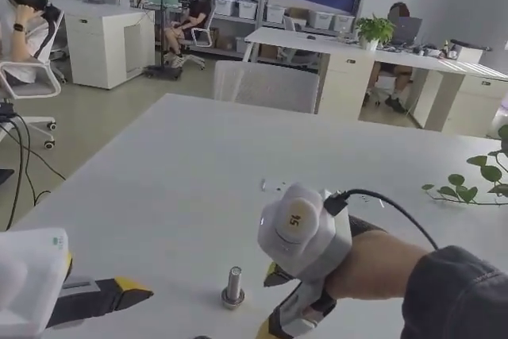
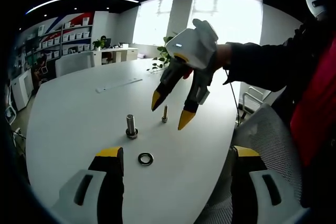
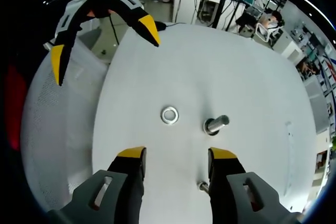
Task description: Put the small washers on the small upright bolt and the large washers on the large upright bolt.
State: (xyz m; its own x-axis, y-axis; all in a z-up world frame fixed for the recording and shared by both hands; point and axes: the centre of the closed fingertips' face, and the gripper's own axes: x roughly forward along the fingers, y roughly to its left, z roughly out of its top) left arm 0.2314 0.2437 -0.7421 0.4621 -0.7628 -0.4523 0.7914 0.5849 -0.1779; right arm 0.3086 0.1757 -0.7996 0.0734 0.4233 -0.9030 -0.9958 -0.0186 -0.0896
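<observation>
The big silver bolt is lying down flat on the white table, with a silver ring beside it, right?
Not quite. The large silver metal bolt is not lying down: it stands upright on the white table, as the head view shows. The flat silver metal ring does lie loose on the table beside it.

upright large bolt (image 2: 131, 125), small bolt (image 2: 165, 114), loose washer (image 2: 145, 158)

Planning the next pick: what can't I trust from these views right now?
- Small bolt: right gripper view, mostly behind a jaw; any washer on it too small to tell.
- Large bolt: head view, ring at its base blurred; washer or flange unclear.
- Loose washer: left gripper view, large or small, cannot tell.
</observation>
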